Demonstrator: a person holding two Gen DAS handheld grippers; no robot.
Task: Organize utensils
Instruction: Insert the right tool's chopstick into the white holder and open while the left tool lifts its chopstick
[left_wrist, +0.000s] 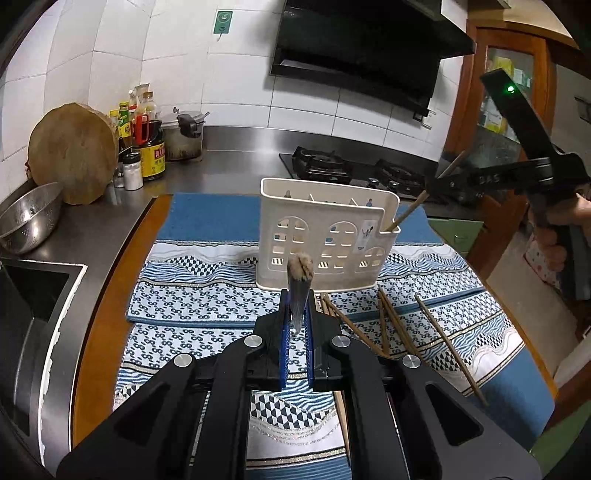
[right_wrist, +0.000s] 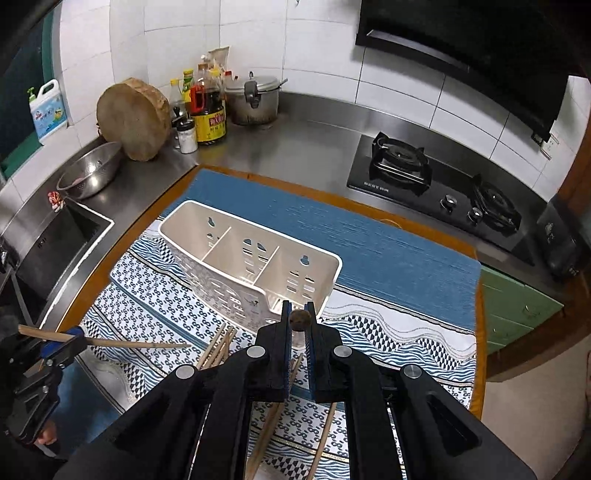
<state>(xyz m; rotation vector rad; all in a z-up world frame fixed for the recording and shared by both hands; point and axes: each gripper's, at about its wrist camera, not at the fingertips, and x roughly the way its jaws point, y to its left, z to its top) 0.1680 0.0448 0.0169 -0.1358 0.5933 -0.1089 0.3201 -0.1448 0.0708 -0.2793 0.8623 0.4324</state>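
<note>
- My left gripper (left_wrist: 300, 295) is clamped on a single chopstick (left_wrist: 300, 291); from the left wrist view I see it end-on, its butt pointing at the white utensil holder (left_wrist: 328, 236).
- In the right wrist view that same left gripper (right_wrist: 75, 338) sits at 9 o'clock, the held chopstick (right_wrist: 140, 344) lying nearly level with its tip pointing toward 3 o'clock above the cloth.
- My right gripper (right_wrist: 299, 314) is pinched on another chopstick (right_wrist: 300, 320), seen end-on as a dark round butt between the blue pads.
- In the left wrist view the right gripper (left_wrist: 436, 184) is at 2 o'clock, and its chopstick (left_wrist: 406, 212) slants down with its lower end inside the holder's rightmost compartment.
- The holder stands upright on the patterned blue-and-white cloth (left_wrist: 207, 295) covering the table (left_wrist: 110, 266); from the right wrist I look down into its three compartments.
- The loose chopsticks (left_wrist: 391, 325) lie scattered on the cloth at 4 o'clock from the holder's base, just in front of it.
- Beyond the cloth, at 11 o'clock, there is a round wooden chopping board (left_wrist: 74, 155), a metal colander (left_wrist: 29, 218) and a cluster of sauce bottles (left_wrist: 147, 144); the gas hob (left_wrist: 354, 170) is at 1 o'clock.
</note>
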